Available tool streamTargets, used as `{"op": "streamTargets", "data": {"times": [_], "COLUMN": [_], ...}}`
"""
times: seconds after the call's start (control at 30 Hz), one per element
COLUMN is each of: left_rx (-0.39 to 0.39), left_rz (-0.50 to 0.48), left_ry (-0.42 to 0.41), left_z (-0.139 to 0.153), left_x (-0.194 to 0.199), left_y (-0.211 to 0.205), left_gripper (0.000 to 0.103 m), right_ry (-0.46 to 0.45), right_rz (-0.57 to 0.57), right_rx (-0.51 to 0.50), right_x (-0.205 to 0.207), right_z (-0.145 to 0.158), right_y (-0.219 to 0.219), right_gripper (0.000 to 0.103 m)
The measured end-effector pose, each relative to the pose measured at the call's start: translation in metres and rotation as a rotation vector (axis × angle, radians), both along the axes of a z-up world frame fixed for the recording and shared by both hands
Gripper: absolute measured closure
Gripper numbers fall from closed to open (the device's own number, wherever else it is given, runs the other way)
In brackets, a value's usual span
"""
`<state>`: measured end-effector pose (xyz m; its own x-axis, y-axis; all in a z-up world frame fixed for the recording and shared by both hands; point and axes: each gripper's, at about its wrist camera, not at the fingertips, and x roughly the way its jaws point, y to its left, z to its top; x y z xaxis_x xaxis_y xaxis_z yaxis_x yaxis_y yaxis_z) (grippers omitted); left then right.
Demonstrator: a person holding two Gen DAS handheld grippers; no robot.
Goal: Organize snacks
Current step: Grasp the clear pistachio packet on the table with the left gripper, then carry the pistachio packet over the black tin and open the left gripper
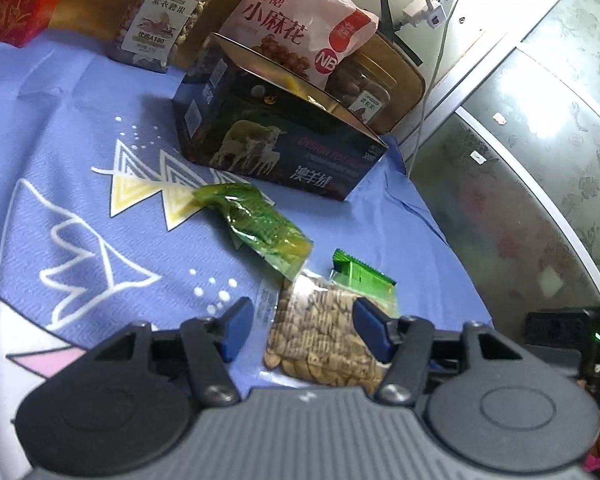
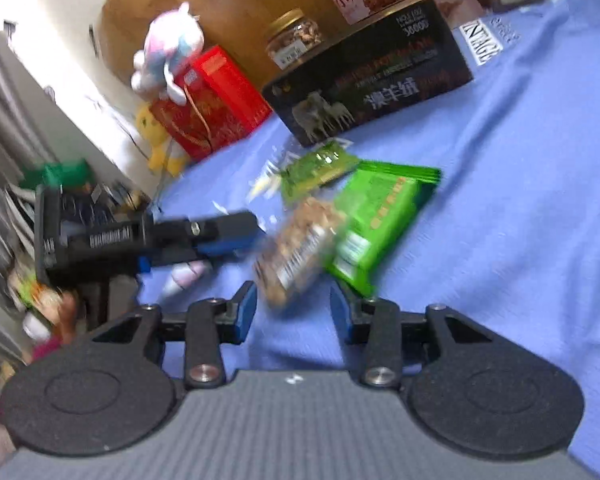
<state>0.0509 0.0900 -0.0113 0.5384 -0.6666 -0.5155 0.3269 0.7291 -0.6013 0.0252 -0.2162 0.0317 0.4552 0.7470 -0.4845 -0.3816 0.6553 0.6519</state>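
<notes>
The clear seed packet (image 1: 324,332) lies on my blue sheet (image 1: 100,120), against the green packet (image 1: 362,278). My left gripper (image 1: 300,326) straddles it, pads apart; my right gripper (image 2: 294,314) gapes just short, empty.

A clear packet of seeds (image 1: 324,332) lies flat on the bed, near its right edge. A bright green packet (image 1: 364,280) lies partly under it on the far side. A crumpled yellow-green wrapper (image 1: 256,224) lies just beyond them, in front of the dark box (image 1: 276,136), in which a pink snack bag (image 1: 296,20) stands upright.
</notes>
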Motion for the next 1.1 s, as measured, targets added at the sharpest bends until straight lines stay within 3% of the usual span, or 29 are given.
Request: {"op": "streamTargets", "data": {"times": [0.03,0.07,0.1,0.23,0.33,0.43,0.5,0.53,0.57,0.63,0.9,1.1], "left_rx": [-0.001,0.002,0.001,-0.049,-0.124,-0.203,-0.236,-0.242,-0.244,-0.195,-0.088,0.045], "left_rz": [0.003,0.010,0.010,0.015,-0.001,-0.029,-0.046,-0.057,-0.069,-0.055,-0.011,0.096], "left_ry": [0.003,0.006,0.007,0.021,0.044,0.072,0.065,0.058,0.050,0.009,-0.139,-0.152], "left_z": [0.000,0.001,0.001,0.002,0.001,0.000,0.004,0.007,0.011,0.024,0.081,0.089], "left_x": [-0.001,-0.003,-0.005,-0.015,-0.020,-0.022,-0.023,-0.022,-0.020,-0.016,0.050,0.118], "left_y": [0.000,0.001,0.002,0.013,0.022,0.024,0.021,0.018,0.015,0.009,-0.006,-0.024], "left_gripper": [0.046,0.045,0.044,0.023,0.023,0.027,0.041,0.057,0.069,0.074,0.075,0.073], "right_ry": [0.020,0.049,0.079,0.170,0.215,0.242,0.246,0.245,0.238,0.220,0.035,-0.110], "right_rz": [0.000,-0.007,0.000,0.035,0.051,0.058,0.073,0.081,0.087,0.092,0.092,0.055], "right_rx": [0.029,0.044,0.068,0.233,0.356,0.465,0.525,0.539,0.532,0.498,0.370,0.151], "right_x": [0.003,0.008,0.012,0.010,0.007,0.008,0.011,0.013,0.016,0.025,0.090,0.151], "right_z": [-0.002,-0.004,-0.006,-0.013,-0.016,-0.016,-0.013,-0.010,-0.006,0.002,0.063,0.087], "right_y": [0.002,0.005,0.006,-0.011,-0.028,-0.038,-0.041,-0.041,-0.040,-0.037,-0.032,-0.012], "right_gripper": [0.069,0.084,0.087,0.091,0.091,0.091,0.091,0.091,0.091,0.092,0.092,0.090]}}
